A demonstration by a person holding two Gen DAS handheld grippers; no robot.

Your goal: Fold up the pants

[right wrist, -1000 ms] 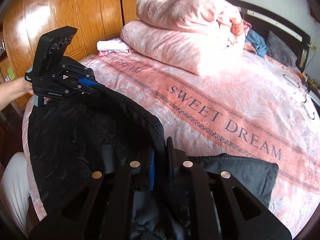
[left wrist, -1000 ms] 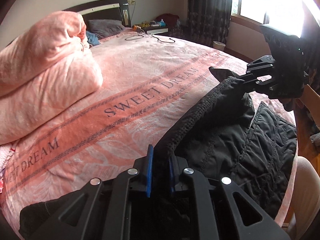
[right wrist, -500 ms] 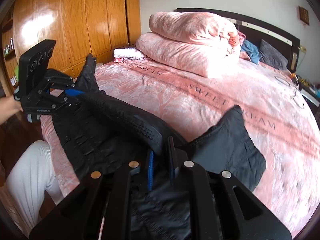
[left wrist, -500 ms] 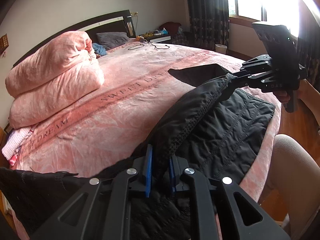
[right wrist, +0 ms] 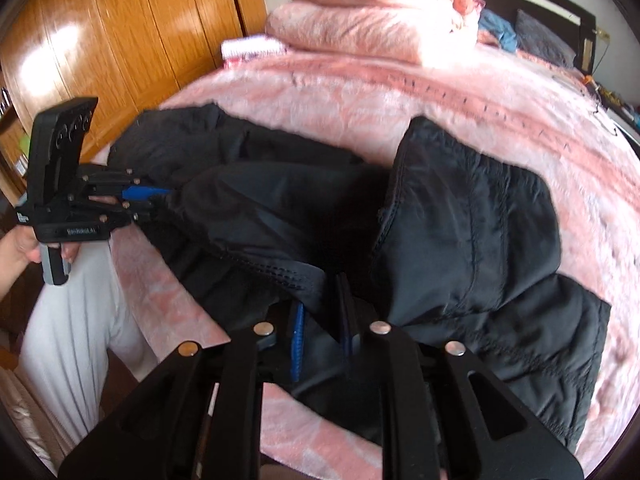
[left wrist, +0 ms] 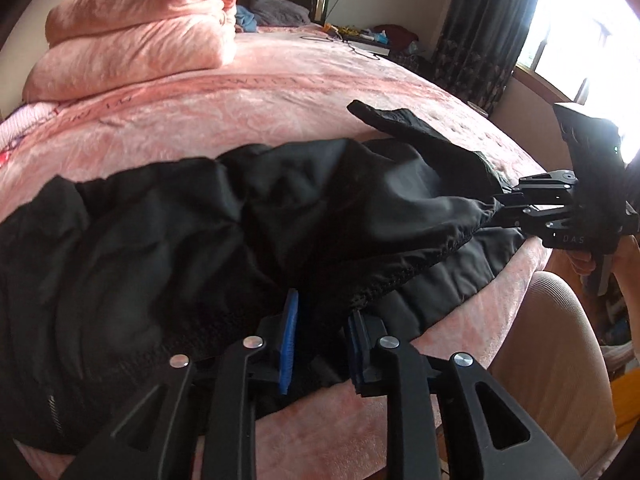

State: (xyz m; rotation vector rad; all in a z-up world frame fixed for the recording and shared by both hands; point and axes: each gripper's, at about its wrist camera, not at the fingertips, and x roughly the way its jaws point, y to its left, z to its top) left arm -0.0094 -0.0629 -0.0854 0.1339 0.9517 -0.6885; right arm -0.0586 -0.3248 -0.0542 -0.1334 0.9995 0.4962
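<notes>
Black quilted pants lie bunched and doubled over on the pink bed, close to its near edge. My left gripper is low over that edge. Its jaws are opening, and the blue pads stand apart with the stitched hem loose between them. My right gripper is at the other end of the same hem. Its jaws are opening too, with cloth in the gap. Each wrist view shows the other tool: the right gripper and the left gripper, each with cloth at its tip.
A folded pink quilt is stacked by the dark headboard. A wooden wardrobe stands left of the bed, a bright window and dark curtains right. The person's light-trousered leg is against the bed's edge.
Both grippers have come down and back toward the bed's near edge, laying the lifted pants over onto the bed. Both pairs of pads have spread apart from their tight pinch.
</notes>
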